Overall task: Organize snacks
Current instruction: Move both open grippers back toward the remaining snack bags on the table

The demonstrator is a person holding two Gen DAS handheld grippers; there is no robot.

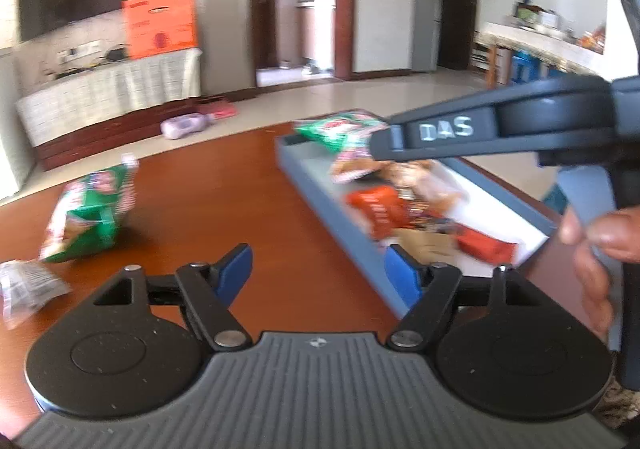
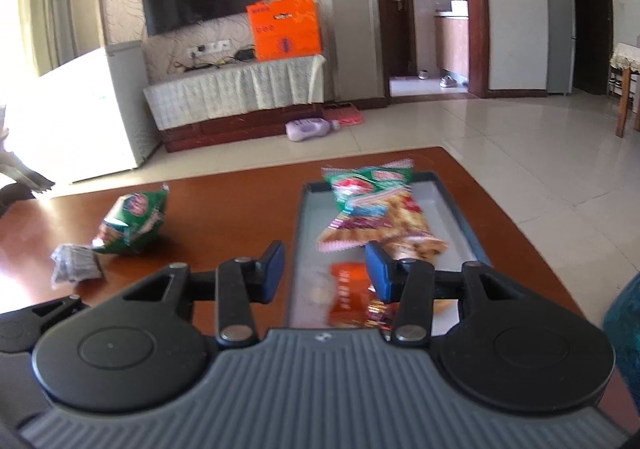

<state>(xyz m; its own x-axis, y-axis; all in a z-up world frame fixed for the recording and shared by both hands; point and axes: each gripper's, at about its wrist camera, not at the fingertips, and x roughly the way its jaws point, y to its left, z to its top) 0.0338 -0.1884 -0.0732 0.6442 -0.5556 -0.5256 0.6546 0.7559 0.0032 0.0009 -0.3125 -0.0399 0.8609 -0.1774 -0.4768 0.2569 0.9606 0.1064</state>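
A grey tray (image 2: 460, 209) on the brown table holds several snack packs: a green one (image 2: 368, 181) at the far end, a striped one (image 2: 384, 229) and an orange-red one (image 2: 348, 297) near me. The tray also shows in the left wrist view (image 1: 320, 193). A green snack bag (image 1: 92, 209) and a small clear packet (image 1: 24, 289) lie loose on the table to the left; both show in the right wrist view, the bag (image 2: 132, 221) and the packet (image 2: 76, 265). My left gripper (image 1: 318, 275) is open and empty above the table. My right gripper (image 2: 324, 273) is open and empty over the tray's near end.
The right gripper's body (image 1: 500, 125) and the hand holding it cross the right side of the left wrist view. Beyond the table's far edge lie a tiled floor, a TV stand (image 2: 240, 97) and a purple bottle (image 2: 308, 129).
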